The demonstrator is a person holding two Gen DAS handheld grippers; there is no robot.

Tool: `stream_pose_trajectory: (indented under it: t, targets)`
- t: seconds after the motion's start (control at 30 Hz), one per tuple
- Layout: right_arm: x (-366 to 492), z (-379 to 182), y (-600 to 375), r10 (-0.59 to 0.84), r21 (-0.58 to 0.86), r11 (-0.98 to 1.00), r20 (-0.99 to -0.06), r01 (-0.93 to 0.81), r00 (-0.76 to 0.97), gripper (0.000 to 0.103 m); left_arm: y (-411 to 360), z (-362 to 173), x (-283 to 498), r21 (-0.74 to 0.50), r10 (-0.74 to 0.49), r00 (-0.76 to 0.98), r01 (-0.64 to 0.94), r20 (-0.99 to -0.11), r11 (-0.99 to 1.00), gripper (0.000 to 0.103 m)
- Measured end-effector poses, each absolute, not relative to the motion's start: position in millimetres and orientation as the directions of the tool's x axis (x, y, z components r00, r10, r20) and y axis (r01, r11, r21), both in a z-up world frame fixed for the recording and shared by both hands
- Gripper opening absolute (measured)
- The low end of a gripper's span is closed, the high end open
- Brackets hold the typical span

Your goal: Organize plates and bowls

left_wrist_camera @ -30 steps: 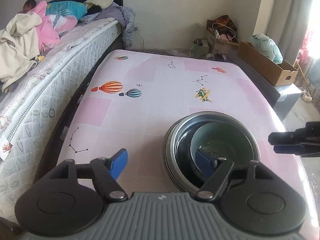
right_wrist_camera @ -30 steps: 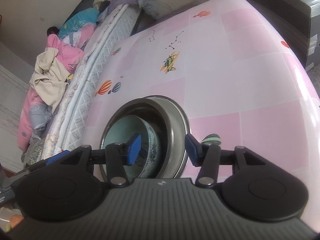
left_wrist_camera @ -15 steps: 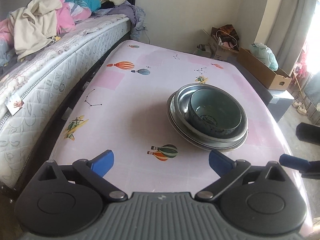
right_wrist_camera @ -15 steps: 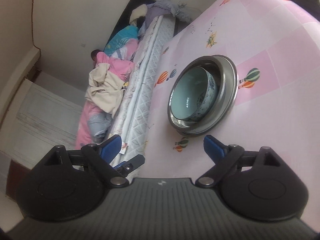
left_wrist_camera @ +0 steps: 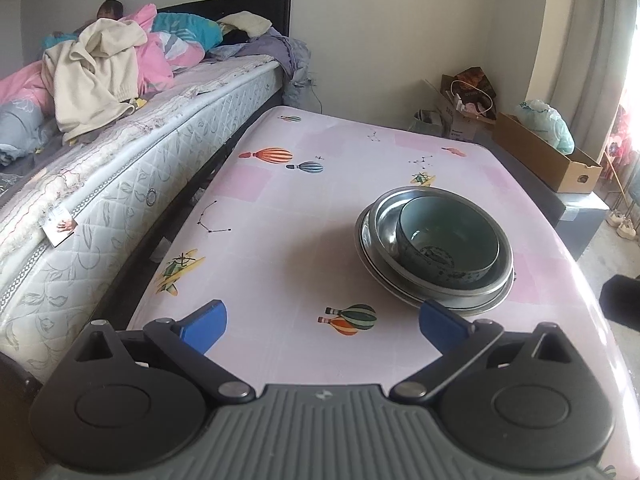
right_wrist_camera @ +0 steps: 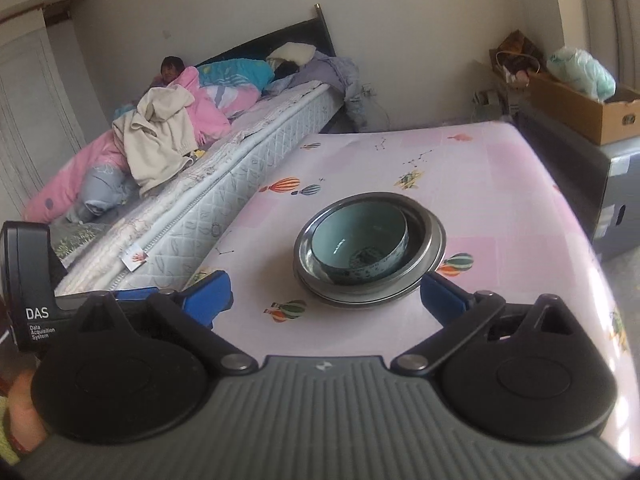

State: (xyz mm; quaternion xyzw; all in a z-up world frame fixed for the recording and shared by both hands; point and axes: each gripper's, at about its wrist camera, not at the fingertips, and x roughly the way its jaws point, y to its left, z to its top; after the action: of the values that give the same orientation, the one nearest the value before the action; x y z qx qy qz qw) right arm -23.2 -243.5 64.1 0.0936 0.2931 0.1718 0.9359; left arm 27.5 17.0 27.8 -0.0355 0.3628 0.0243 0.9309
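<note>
A teal ceramic bowl [left_wrist_camera: 448, 240] sits inside a steel bowl [left_wrist_camera: 384, 224], which rests on a steel plate [left_wrist_camera: 370, 258] on the pink table [left_wrist_camera: 280, 220]. My left gripper [left_wrist_camera: 322, 326] hovers over the table's near edge, short of the stack, wide open with nothing between its blue pads. In the right wrist view the same teal bowl [right_wrist_camera: 356, 240], steel bowl [right_wrist_camera: 426, 228] and plate [right_wrist_camera: 360, 300] lie just beyond my right gripper [right_wrist_camera: 325, 295]. Its jaws are opening and hold nothing; the stack sits beyond the pads, untouched.
A bed [left_wrist_camera: 120, 184] with piled bedding and a person [left_wrist_camera: 108, 8] runs along the table's left side. Cardboard boxes [left_wrist_camera: 548, 160] and bags stand at the back right. The left gripper's body [right_wrist_camera: 32, 280] shows at the right view's left edge.
Both grippers let go of the stack's rims, drew back toward the table's near edge and opened wide. The right view rolled from tilted to upright. The stack stayed put.
</note>
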Motion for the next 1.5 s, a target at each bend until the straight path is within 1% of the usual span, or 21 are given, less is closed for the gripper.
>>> stream_pose_trajectory:
  t: [0.1,0.27,0.4,0.6,0.7,0.9,1.13,1.3,1.5]
  targets:
    - [-27.7,68.4,-239.5,0.332,0.217,0.942,-0.517,-0.255,0.789,0.102,18.9,28.7,27.7,-0.053,0.025,0.735,-0.083,-0.678,0.995,0.103]
    - [-36.3,73.8,-236.2,0.283,0.165,0.959,-0.507,-0.231,0.814,0.102,21.7,30.2,31.1,-0.059,0.032,0.733,-0.098,-0.680,0.993,0.103]
    - [-37.6,78.0,-231.6,0.216,0.081,0.976,-0.507,-0.204,0.834,0.102,18.8,29.7,32.8,-0.037,0.053,0.727,-0.107,-0.684,0.994,0.103]
    - [-44.1,87.7,-229.5,0.147,-0.036,0.982,-0.455,-0.184,0.878,0.102,16.2,26.8,35.6,-0.032,0.042,0.709,-0.090,-0.704,0.995,0.103]
    - [-46.1,92.6,-230.1,0.118,-0.058,0.986,-0.431,-0.158,0.895,0.102,15.3,26.0,34.5,-0.039,0.032,0.711,-0.083,-0.702,0.996,0.103]
    - [-46.1,94.8,-234.5,0.118,-0.005,0.991,-0.431,-0.133,0.895,0.102,13.2,25.5,36.2,-0.038,0.023,0.693,-0.073,-0.720,0.997,0.103]
    - [-44.4,85.2,-233.7,0.126,0.032,0.991,-0.474,-0.127,0.871,0.102,12.5,25.3,36.1,-0.043,0.019,0.688,-0.073,-0.726,0.996,0.103]
    - [-39.8,77.9,-237.3,0.169,0.113,0.985,-0.508,-0.129,0.844,0.102,9.4,24.3,35.8,-0.036,0.018,0.685,-0.064,-0.728,0.997,0.103]
    - [-38.0,70.9,-238.8,0.202,0.147,0.978,-0.512,-0.147,0.835,0.102,7.6,22.7,37.4,-0.039,0.017,0.672,-0.069,-0.740,0.997,0.103]
